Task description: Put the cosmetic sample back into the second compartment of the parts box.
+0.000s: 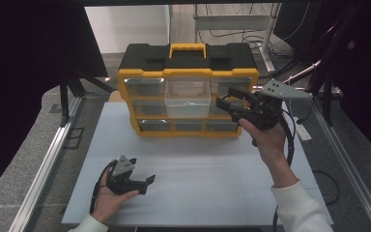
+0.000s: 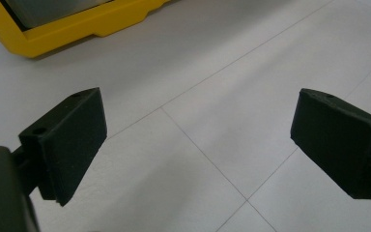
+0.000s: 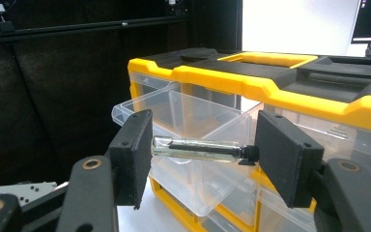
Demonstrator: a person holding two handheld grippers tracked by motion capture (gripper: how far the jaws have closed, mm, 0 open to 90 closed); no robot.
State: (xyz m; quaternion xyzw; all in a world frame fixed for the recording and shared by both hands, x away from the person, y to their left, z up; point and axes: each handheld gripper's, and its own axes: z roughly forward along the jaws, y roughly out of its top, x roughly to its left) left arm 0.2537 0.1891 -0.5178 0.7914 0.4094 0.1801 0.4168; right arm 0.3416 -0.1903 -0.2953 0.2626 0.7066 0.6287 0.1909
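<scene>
Vial (image 3: 200,149) first, since it is what we are carrying: a slim clear glass tube with a black cap, held lengthwise between the pads of our right gripper, its bottom against one pad and its cap against the other.

Going left to right across the high view, our left gripper (image 1: 148,182) rests low over the pale tabletop (image 1: 198,193) near the front edge, cradled in our left hand (image 1: 107,198). In the left gripper view its jaws stand spread wide with nothing between them, just the tabletop's seam lines and a yellow corner of the organizer.

In the middle stands the yellow and black organizer (image 1: 188,72) with its rows of clear drawers. One clear drawer (image 1: 188,99) in the upper middle is pulled out toward us, and it looks empty.

At the right, our right gripper (image 1: 226,103) is raised beside that open drawer, pinching the vial end to end, just off the drawer's right side and about level with its rim.

We judge the vial light, stiff, smooth and breakable. Held by its two ends, it could pivot or pop out if the squeeze slackens, and too hard a squeeze may crack the glass. A hold across the middle of the body would sit more securely. We would lower it close to the drawer floor before letting go.
</scene>
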